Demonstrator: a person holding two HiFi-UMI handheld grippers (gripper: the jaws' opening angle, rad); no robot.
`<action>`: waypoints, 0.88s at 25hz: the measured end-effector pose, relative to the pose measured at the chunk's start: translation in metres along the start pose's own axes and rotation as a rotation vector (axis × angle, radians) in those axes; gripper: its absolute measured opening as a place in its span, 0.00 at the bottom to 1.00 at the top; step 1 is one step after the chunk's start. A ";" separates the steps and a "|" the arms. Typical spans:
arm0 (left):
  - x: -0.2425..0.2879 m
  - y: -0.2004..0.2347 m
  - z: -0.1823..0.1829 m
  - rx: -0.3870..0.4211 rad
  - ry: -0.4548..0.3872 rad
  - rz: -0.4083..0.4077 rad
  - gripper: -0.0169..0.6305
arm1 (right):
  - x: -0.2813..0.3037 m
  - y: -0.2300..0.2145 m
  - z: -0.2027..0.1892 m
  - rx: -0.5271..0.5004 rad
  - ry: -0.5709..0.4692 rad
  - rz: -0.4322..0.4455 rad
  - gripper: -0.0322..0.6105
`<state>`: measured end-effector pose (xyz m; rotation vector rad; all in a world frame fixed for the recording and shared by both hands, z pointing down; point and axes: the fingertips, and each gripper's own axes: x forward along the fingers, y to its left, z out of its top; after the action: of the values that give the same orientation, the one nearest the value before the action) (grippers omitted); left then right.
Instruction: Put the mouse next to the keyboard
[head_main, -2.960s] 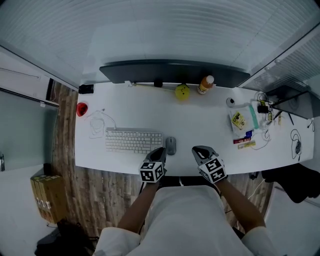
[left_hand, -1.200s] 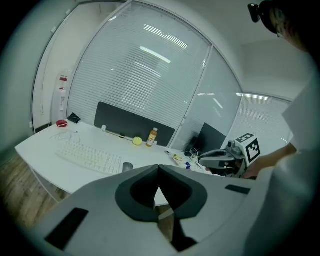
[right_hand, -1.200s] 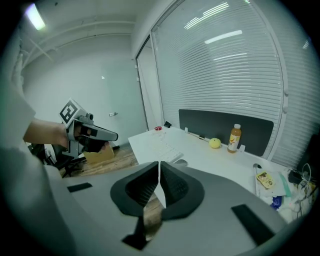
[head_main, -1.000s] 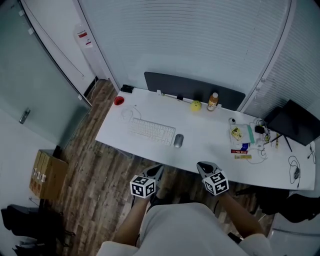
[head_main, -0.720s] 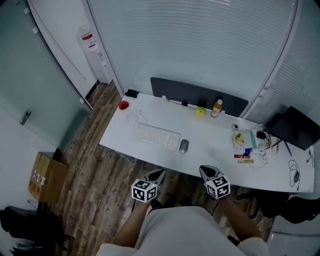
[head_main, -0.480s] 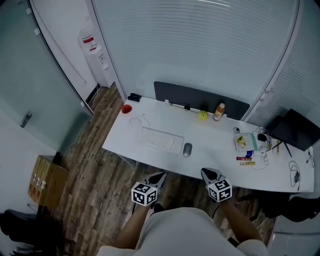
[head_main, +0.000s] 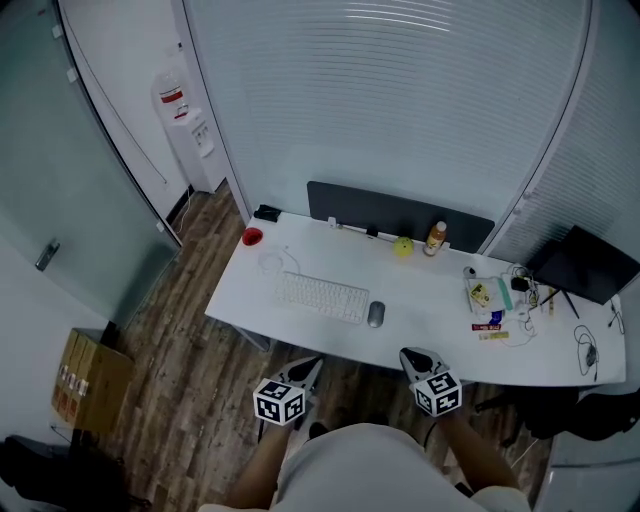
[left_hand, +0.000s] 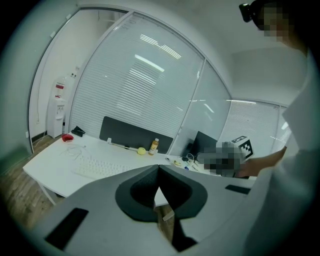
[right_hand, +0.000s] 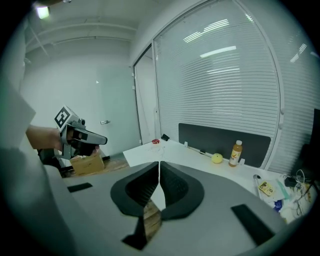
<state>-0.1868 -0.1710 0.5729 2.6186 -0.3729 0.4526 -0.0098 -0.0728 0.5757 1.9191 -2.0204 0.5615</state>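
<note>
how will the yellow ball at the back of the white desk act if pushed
The yellow ball looks round and sits free on the flat white desk, so it would probably roll at a light push. It might bump the orange drink bottle standing close beside it. Its curved surface could slip from a gripper's pinch.

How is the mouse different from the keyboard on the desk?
The keyboard is white; the mouse is grey. The keyboard is a long flat rectangle with rows of keys; the mouse is a small rounded oval. The keyboard takes up far more room than the mouse. What they share: both lie flat on the white desk, side by side near its front edge, the mouse just off the keyboard's right end in the head view.
</note>
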 end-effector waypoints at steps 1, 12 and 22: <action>0.000 0.001 0.000 -0.004 -0.002 0.000 0.05 | 0.000 0.001 0.001 -0.005 -0.001 0.000 0.10; 0.003 0.003 0.001 -0.022 -0.012 -0.001 0.05 | -0.001 0.005 0.002 -0.016 0.003 0.011 0.10; 0.007 -0.002 0.000 -0.024 -0.010 -0.001 0.05 | -0.003 0.002 -0.001 -0.013 0.001 0.016 0.10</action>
<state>-0.1795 -0.1710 0.5747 2.5990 -0.3773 0.4322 -0.0118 -0.0695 0.5746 1.8963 -2.0360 0.5510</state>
